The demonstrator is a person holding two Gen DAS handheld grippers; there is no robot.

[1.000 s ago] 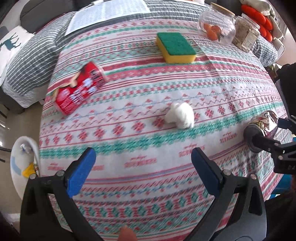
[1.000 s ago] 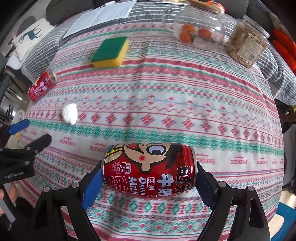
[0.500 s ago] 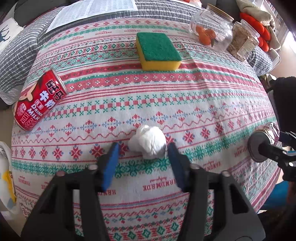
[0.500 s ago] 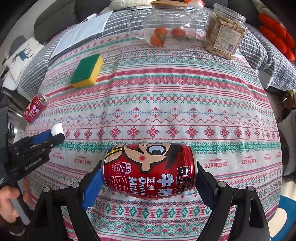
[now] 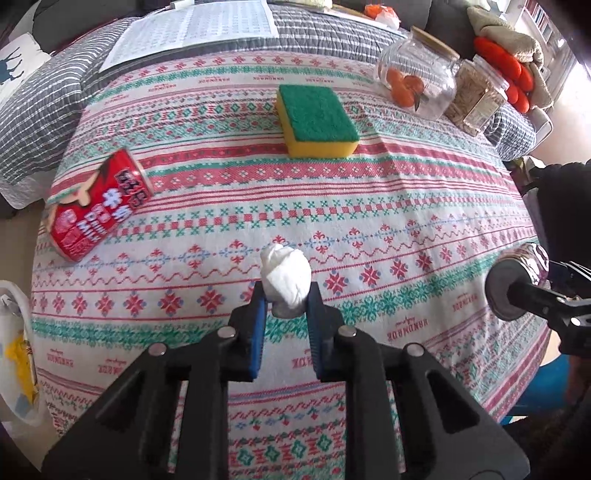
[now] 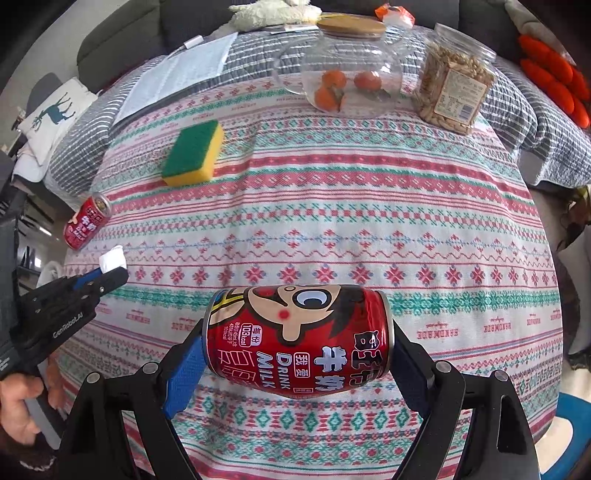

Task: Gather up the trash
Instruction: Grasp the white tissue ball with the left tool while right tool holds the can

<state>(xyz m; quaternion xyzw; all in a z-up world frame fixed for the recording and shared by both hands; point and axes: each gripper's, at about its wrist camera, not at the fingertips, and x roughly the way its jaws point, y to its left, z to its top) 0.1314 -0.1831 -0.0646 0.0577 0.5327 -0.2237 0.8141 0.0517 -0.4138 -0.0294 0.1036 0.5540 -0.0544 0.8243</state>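
**Mia:** The surface [image 5: 406, 206] has a woven cloth on it with red and green stripes, little stars and zigzags. Behind it, at the top of the frame, is a gray striped blanket [image 5: 48, 96] with a printed paper sheet [image 5: 195, 29] lying on it.

**Ben:** What is the soft white thing?

**Mia:** That is a crumpled tissue ball [image 5: 284, 278], all wrinkly and round. It sits in the middle of the left wrist view. The left gripper [image 5: 284, 314] is squeezing it between two blue ridged pads [image 5: 256, 332].

**Ben:** And the other one?

**Mia:** The right gripper [image 6: 297, 343] is clamped on a red milk can [image 6: 299, 339]. The can is shiny and round like a tube, held sideways, with a cartoon face on it. It fills the lower middle of the right wrist view.

**Ben:** I see one more can!

**Mia:** Yes, a second red can [image 5: 98, 210] lies on its side at the left edge of the cloth, well apart from the tissue.

**Ben:** What else is around?

**Mia:** A sponge [image 5: 317, 120], a yellow block with a rough green top, lies near the upper middle. At the upper right stand a clear glass jar [image 6: 351, 74] with a wooden lid and orange fruit inside, and just beside it a clear plastic jar [image 6: 454, 88] full of seeds. A white bag [image 5: 16, 354] hangs at the lower left, off the surface.
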